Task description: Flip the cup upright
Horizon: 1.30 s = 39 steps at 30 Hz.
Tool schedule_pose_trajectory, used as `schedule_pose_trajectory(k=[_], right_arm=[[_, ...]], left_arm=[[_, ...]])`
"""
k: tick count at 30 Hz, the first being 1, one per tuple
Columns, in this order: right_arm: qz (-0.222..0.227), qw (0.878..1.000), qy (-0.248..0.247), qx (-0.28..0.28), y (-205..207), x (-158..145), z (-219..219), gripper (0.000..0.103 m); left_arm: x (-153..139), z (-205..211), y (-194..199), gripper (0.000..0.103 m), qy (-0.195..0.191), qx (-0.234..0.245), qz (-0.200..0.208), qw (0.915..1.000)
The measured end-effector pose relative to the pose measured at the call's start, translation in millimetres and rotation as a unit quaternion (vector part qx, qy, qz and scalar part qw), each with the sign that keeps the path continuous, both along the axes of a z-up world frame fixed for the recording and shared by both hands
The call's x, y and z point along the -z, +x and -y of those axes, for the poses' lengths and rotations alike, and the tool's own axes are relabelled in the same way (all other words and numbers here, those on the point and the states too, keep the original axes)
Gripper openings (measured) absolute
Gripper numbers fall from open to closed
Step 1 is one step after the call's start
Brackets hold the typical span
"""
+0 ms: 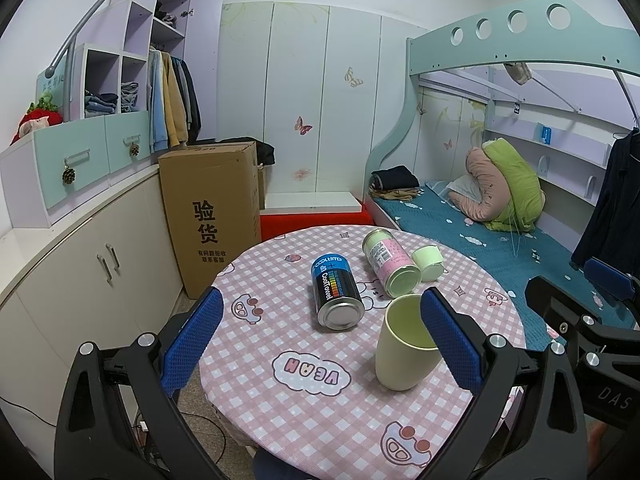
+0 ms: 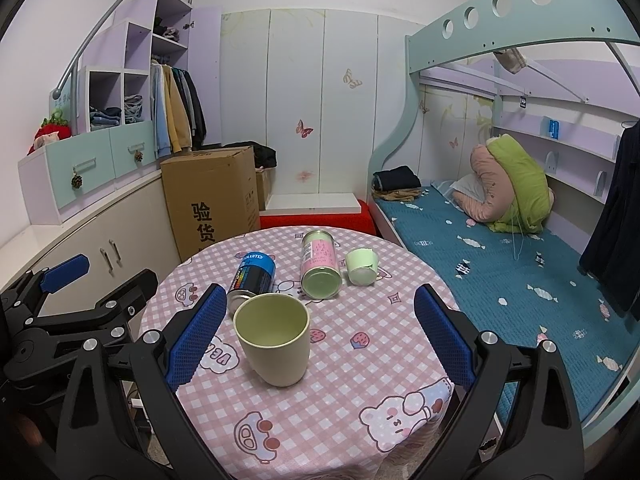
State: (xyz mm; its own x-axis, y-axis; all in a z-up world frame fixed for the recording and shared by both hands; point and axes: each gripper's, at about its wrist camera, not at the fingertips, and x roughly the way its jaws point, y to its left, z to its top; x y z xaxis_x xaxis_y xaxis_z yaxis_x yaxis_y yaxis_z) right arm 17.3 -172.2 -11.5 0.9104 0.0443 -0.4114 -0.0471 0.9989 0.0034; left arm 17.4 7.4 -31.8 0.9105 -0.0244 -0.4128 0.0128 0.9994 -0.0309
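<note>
A pale green cup stands upright, mouth up, on the round table with the pink checked cloth; it also shows in the right wrist view. My left gripper is open and empty, its right finger just in front of the cup's right side. My right gripper is open and empty, with the cup between its fingers, closer to the left finger.
A blue and black can and a pink and green can lie on their sides behind the cup, with a small green cup lying beside them. A cardboard box and cabinets stand at left, a bed at right.
</note>
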Motion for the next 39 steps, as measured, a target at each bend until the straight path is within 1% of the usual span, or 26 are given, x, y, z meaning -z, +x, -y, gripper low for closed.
schedule_pose_trajectory(k=[16, 33, 39], right_arm=[[0.001, 1.000, 0.000, 0.000, 0.9, 1.1, 0.6, 0.095], [0.004, 1.000, 0.001, 0.000, 2.4, -2.0, 1.0, 0.095], [0.004, 1.000, 0.000, 0.001, 2.3, -1.4, 0.6, 0.095]], left_arm=[[-0.3, -1.0, 3.6, 0.095, 0.001, -0.001, 0.003, 1.0000], [-8.0, -1.6, 3.9, 0.095, 0.004, -0.004, 0.008, 1.0000], [-8.4, 0.5, 1.1, 0.095, 0.007, -0.003, 0.015, 0.9999]])
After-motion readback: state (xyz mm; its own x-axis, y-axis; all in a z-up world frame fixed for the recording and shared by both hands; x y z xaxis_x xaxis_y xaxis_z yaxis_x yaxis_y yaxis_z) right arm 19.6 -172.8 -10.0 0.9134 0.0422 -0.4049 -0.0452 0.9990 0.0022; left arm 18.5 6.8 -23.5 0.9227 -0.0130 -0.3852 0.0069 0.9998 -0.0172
